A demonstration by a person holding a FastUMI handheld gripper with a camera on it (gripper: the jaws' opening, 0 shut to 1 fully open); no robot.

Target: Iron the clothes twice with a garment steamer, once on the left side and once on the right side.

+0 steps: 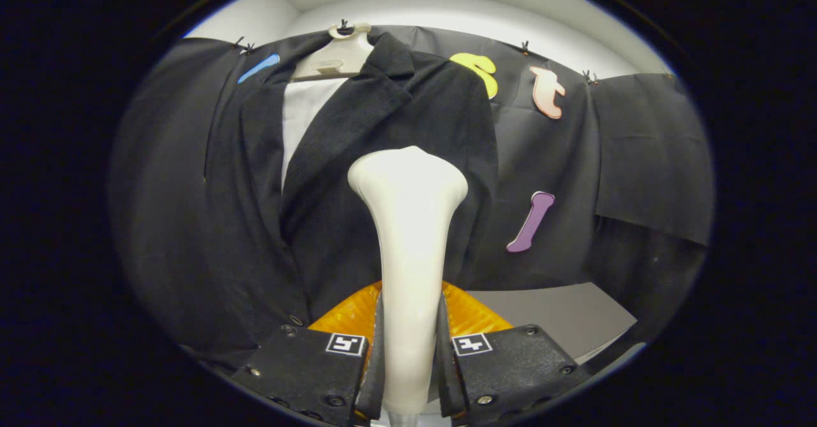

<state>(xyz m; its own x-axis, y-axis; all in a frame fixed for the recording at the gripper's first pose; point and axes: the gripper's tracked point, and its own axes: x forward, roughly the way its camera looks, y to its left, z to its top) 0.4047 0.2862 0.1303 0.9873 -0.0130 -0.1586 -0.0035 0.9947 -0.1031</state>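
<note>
Steamer (408, 223) clamped upright in the tool (408, 357), both fingers (306, 363) pressing its narrow neck, wide white head standing well above them. Jacket (357, 178) hanging just beyond the head on a pale hanger (341, 47), white lining (306, 120) showing left of the steamer, dark lapel (344, 133) crossing behind it. Head lined up with the jacket's front panel right of the lapel; cannot tell whether touching cloth or just short of it. Orange part (469, 312) visible low behind the steamer, between the fingers and the jacket hem.

Judged as mid-stroke or about to start a stroke on one side; no telling from this how many passes are done.

Risks from here:
- Slipping grip: smooth tapered neck, held only by two flat fingers, likely to twist or slide if pushed hard against cloth.
- Snagging the lapel: a head drifting left of its present line would catch the folded edge and drag it.
- Swinging the jacket: loose on the hanger, so pressure would push it away and leave the pass doing little.
- Missing a side: staying on this panel for both strokes would leave the half left of the lining untouched.
</note>
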